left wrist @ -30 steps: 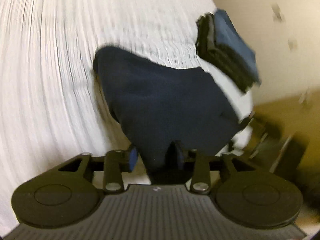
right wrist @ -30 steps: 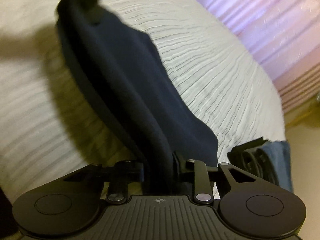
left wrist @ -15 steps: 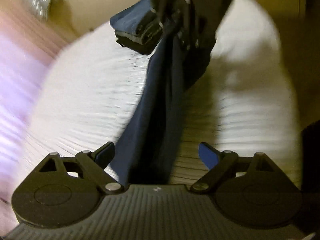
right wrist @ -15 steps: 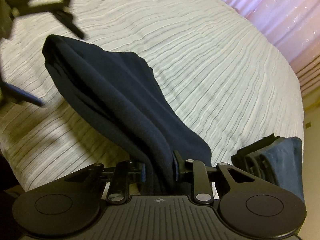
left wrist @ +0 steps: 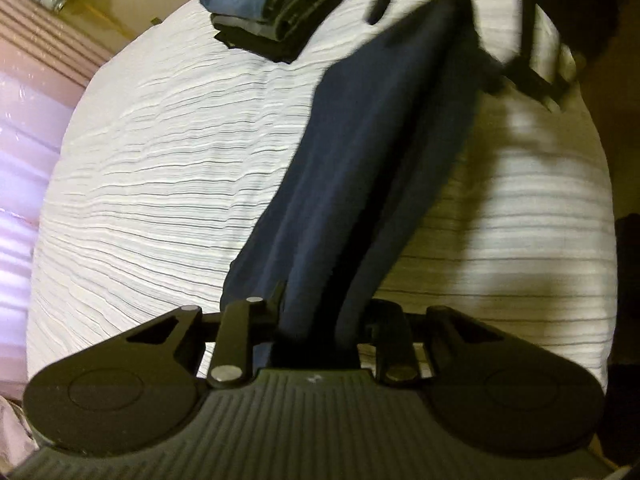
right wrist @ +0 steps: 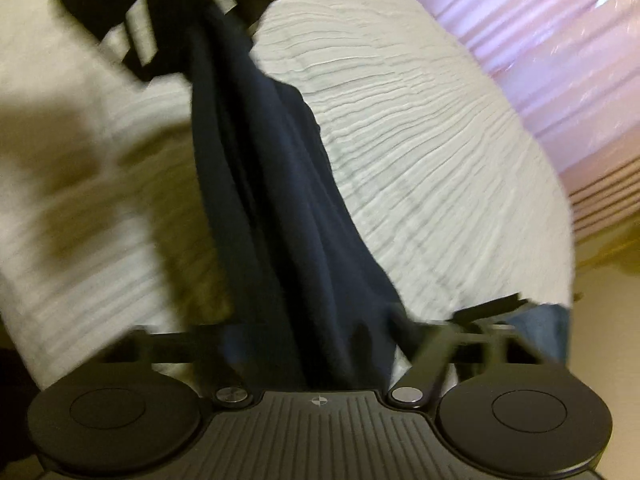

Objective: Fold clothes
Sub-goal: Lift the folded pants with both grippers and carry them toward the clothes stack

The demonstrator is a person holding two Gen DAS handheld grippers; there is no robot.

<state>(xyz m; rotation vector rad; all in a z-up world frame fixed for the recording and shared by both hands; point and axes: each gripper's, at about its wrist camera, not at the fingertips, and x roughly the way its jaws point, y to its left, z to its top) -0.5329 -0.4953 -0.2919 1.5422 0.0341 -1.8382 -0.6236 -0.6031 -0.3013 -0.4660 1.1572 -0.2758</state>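
Left wrist: striped white bedspread (left wrist: 160,168), pink curtain (left wrist: 24,120).

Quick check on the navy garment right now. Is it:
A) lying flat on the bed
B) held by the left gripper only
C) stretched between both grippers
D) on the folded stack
C: the navy garment runs from the left gripper to the right gripper, both clamped on it.

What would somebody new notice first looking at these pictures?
A dark navy garment stretched between the two tongs, above a white ribbed bedspread. The left tongs pinch its near end, while the right tongs appear blurred around its other end. A stack of folded clothes sits at the bed's far edge.
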